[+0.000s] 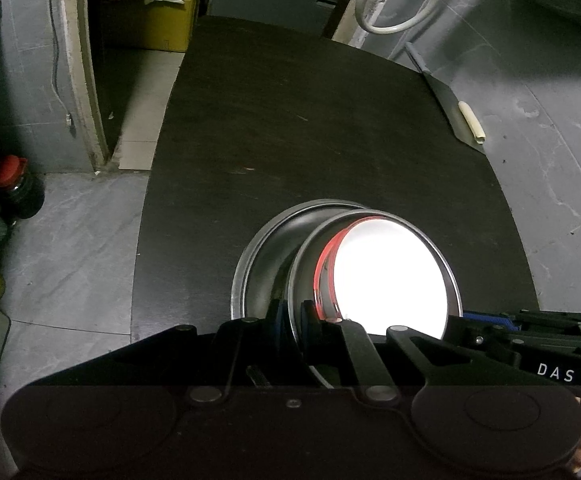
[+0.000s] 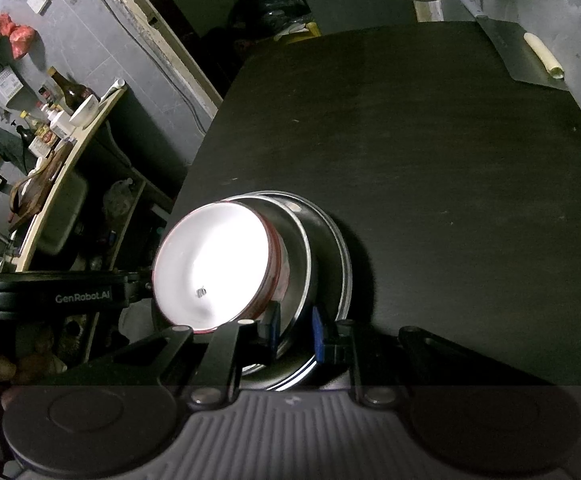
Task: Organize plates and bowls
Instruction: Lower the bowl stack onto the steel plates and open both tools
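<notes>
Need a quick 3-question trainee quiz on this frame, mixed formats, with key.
1. True or false: the white bowl sits nested inside a steel bowl.
2. What does the left gripper clamp? A) steel bowl's rim B) cleaver C) table edge
3. Fill in: a cleaver lies at the table's far ____ corner.

Key: 1 true; 2 A; 3 right. Note: the right gripper straddles the bowl rim too, but whether it is fully closed is unclear.

both wrist cameras look down along their claws, close over the dark surface (image 1: 330,128); they share the stacked dishes (image 2: 250,264) and far cleaver (image 1: 446,96).
</notes>
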Demonstrator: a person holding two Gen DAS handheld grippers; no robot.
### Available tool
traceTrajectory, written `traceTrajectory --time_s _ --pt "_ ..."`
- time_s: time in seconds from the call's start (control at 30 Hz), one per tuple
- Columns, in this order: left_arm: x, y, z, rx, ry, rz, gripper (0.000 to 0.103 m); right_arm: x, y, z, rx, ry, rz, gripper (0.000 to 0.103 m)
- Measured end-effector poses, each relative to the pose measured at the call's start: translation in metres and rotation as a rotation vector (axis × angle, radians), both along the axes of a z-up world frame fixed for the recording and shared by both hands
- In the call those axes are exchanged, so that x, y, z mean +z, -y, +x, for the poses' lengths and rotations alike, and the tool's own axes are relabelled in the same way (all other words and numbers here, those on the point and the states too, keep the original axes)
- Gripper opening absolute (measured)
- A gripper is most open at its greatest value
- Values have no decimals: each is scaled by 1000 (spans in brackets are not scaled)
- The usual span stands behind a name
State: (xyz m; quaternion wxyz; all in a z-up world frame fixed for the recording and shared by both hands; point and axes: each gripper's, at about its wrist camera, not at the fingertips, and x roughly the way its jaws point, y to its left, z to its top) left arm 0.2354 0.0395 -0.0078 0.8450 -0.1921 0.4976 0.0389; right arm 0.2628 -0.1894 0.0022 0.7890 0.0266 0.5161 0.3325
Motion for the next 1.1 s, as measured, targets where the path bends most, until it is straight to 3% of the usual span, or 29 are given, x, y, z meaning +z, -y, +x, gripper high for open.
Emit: traceTrajectory --time_s 1.1 --pt "3 -1 1 7 -27 0 9 -6 -3 -13 -125 12 15 18"
